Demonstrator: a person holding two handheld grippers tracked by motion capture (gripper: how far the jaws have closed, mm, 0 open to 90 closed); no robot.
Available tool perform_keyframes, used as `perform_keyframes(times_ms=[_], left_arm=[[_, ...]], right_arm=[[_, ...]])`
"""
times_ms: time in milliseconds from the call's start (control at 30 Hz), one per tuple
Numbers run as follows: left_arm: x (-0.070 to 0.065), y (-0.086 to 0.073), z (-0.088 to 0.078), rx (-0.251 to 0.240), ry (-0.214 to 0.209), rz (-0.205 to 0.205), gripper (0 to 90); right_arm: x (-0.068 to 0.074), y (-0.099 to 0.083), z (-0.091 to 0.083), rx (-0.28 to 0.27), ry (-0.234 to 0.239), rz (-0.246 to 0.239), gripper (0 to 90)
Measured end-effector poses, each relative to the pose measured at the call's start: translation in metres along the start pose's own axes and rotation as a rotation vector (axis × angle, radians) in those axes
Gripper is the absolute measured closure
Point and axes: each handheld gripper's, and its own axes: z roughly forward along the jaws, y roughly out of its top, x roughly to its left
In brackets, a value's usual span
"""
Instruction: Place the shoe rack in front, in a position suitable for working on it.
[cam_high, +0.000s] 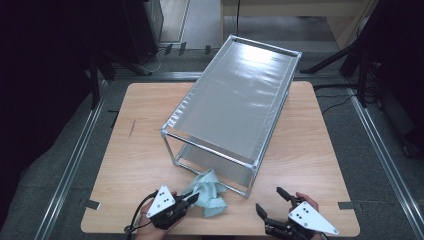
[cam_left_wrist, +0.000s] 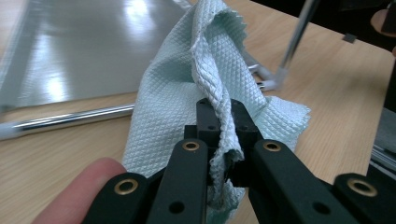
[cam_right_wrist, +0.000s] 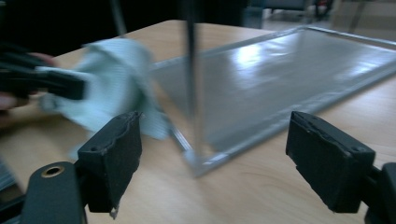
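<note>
A pale green textured cloth (cam_high: 208, 192) lies bunched at the front corner of a silver two-tier shelf rack (cam_high: 235, 102) on the wooden table. My left gripper (cam_high: 191, 198) is shut on a fold of the cloth (cam_left_wrist: 219, 100), which rises between its black jaws. My right gripper (cam_high: 270, 200) stands open near the table's front edge, right of the rack's corner post (cam_right_wrist: 195, 93), with nothing between its pads (cam_right_wrist: 116, 149). From there the cloth (cam_right_wrist: 116, 74) appears blurred at left, held by the other gripper.
The rack's lower shelf (cam_left_wrist: 79, 46) is a shiny grey sheet with a chrome front rail (cam_left_wrist: 65, 119). Bare wooden tabletop (cam_high: 140, 150) lies left of the rack and at the front right (cam_high: 305, 165). Dark floor and metal rails surround the table.
</note>
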Motion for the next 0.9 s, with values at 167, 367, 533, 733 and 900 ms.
perform_keyframes(times_ms=[167,367,533,733,900], left_arm=[[-0.001,0.000,0.006,-0.018,-0.024,-0.007,55.8],[0.019,0.000,-0.022,-0.070,0.064,-0.043,26.6],[0.038,0.001,-0.043,-0.108,0.148,-0.075,17.4],[0.052,0.001,-0.061,-0.172,0.224,-0.116,14.9],[0.062,-0.001,-0.068,-0.178,0.274,-0.128,13.9]], right_arm=[[0.028,-0.004,0.021,0.055,0.086,-0.040,20.7],[0.052,-0.003,0.040,0.084,0.088,-0.055,20.7],[0.082,0.003,0.063,0.142,0.070,-0.099,19.2],[0.103,0.007,0.105,0.223,0.041,-0.098,16.8],[0.110,0.008,0.136,0.317,-0.015,-0.101,14.7]])
